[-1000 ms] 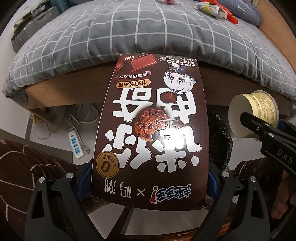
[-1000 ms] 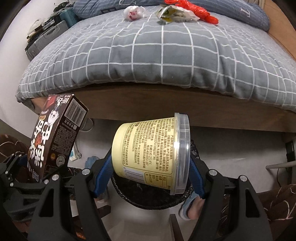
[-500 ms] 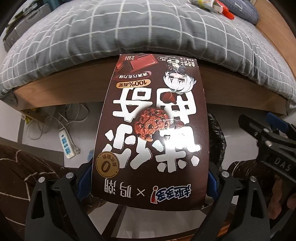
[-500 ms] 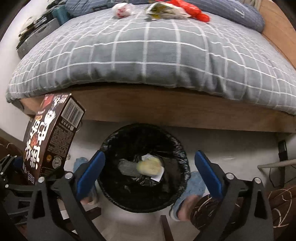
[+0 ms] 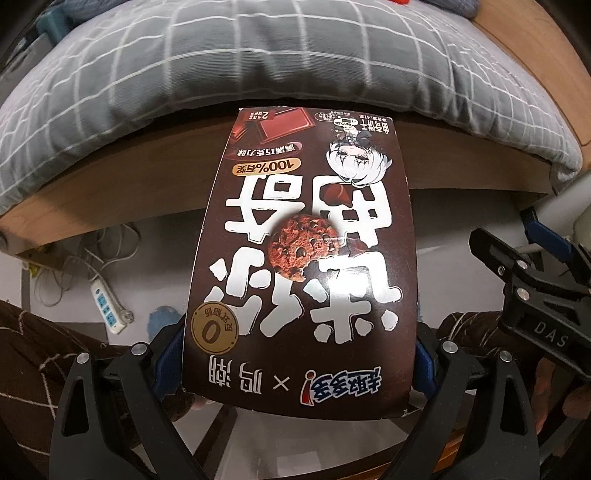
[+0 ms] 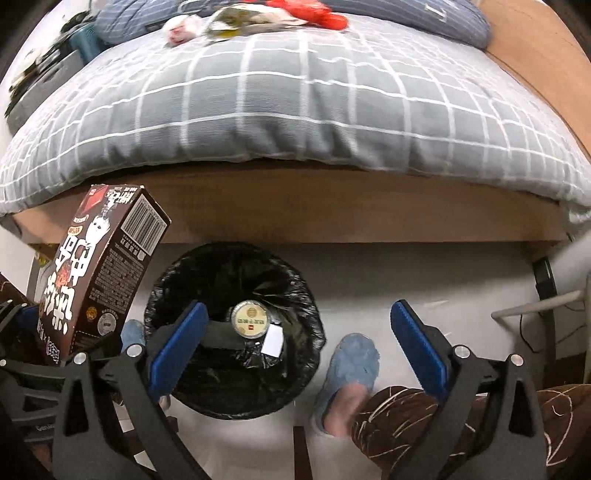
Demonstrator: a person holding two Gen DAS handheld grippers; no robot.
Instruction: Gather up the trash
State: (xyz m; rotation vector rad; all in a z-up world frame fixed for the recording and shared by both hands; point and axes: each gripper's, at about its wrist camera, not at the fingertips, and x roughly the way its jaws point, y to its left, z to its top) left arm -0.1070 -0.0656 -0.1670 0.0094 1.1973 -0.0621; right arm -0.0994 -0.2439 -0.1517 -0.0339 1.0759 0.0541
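My left gripper point(image 5: 299, 354) is shut on a brown cookie box point(image 5: 303, 258), which fills the middle of the left wrist view. The box also shows at the left of the right wrist view point(image 6: 99, 273), beside the bin. My right gripper point(image 6: 295, 339) is open and empty above a black-lined trash bin point(image 6: 236, 387). A yellow tub point(image 6: 249, 319) lies in the bin with a white scrap. More trash lies on the far side of the bed: a red wrapper point(image 6: 317, 9), a crumpled packet point(image 6: 240, 16) and a white wad point(image 6: 181, 29).
A bed with a grey checked quilt point(image 6: 295, 110) and wooden frame point(image 6: 332, 214) stands behind the bin. A power strip point(image 5: 107, 306) and cables lie on the floor at left. The person's blue slippers point(image 6: 351, 369) flank the bin. My right gripper shows at the right of the left wrist view point(image 5: 524, 291).
My right gripper opened and let go of the yellow tub, which fell into the bin, then shifted to the right. My left gripper still holds the box and moved nearer the bed.
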